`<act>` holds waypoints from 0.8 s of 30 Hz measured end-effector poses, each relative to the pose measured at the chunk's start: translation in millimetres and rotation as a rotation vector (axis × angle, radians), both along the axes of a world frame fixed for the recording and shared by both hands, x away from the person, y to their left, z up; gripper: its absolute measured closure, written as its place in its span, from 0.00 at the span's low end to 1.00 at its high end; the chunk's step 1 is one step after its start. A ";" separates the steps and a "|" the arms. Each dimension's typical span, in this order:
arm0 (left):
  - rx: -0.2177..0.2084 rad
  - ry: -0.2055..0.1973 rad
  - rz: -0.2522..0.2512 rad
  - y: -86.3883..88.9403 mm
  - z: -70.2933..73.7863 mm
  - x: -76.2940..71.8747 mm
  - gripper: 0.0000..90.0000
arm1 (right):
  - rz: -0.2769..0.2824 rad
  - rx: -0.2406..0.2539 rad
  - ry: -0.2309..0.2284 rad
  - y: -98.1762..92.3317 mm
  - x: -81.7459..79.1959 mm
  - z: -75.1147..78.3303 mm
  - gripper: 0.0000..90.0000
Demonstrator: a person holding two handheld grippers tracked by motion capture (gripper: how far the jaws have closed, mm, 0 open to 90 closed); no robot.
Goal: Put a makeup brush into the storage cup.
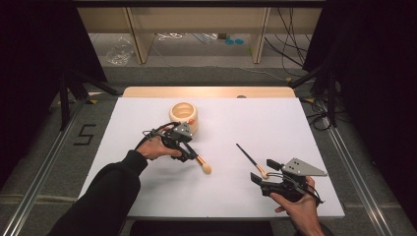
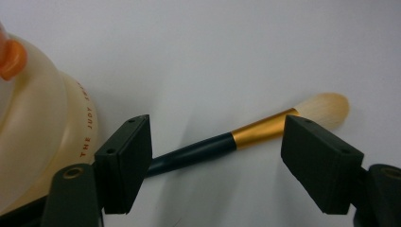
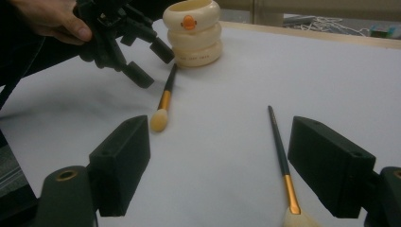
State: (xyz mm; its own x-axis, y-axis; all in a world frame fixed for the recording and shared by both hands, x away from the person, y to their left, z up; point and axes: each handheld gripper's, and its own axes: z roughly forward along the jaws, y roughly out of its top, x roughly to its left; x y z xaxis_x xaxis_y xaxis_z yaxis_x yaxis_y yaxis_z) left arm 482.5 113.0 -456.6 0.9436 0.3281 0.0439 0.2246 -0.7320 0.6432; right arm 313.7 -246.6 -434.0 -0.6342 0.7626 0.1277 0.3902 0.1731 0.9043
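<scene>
Two make-up brushes lie on the white table (image 1: pixel 295 128). The thicker brush (image 1: pixel 201 163), with a dark handle, gold ferrule and pale bristles, lies under my left gripper (image 1: pixel 190 149). In the left gripper view this brush (image 2: pixel 246 135) runs across the gap of my open left gripper (image 2: pixel 215 128), and the jaws do not touch it. The thin brush (image 1: pixel 248 156) points its fan tip at my right gripper (image 1: pixel 263 171). In the right gripper view my right gripper (image 3: pixel 218 137) stands open, with the thin brush (image 3: pixel 280 151) lying on the table between its jaws.
A cream ringed pot with a duck face (image 1: pixel 183 115) stands just behind the left gripper; it is also in the right gripper view (image 3: pixel 193 32) and at the left edge of the left gripper view (image 2: pixel 38 137). The table's wooden far edge (image 1: pixel 206 91) lies beyond it.
</scene>
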 end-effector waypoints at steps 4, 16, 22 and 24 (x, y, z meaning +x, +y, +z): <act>0.008 0.002 -0.012 -0.2 -4.1 1.9 0.28 | 0.012 0.025 -0.004 1.6 0.8 -1.5 0.25; 0.023 0.017 -0.023 -4.1 -16.2 6.2 0.31 | 0.019 -0.003 0.009 1.8 1.6 -0.7 0.26; 0.057 0.002 -0.059 -11.9 -13.0 8.5 0.30 | 0.030 0.016 0.004 3.8 2.1 -2.0 0.26; 0.055 0.008 -0.075 -13.5 -12.8 10.8 0.31 | 0.032 0.019 0.002 3.9 2.1 -1.9 0.26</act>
State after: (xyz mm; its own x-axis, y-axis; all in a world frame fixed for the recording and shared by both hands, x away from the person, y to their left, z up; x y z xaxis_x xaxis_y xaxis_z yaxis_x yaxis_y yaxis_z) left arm 493.3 99.5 -469.4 0.9658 0.2538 0.0523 0.1729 -0.7813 0.5997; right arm 315.8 -242.8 -435.8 -0.6582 0.7391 0.1434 0.3867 0.1684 0.9067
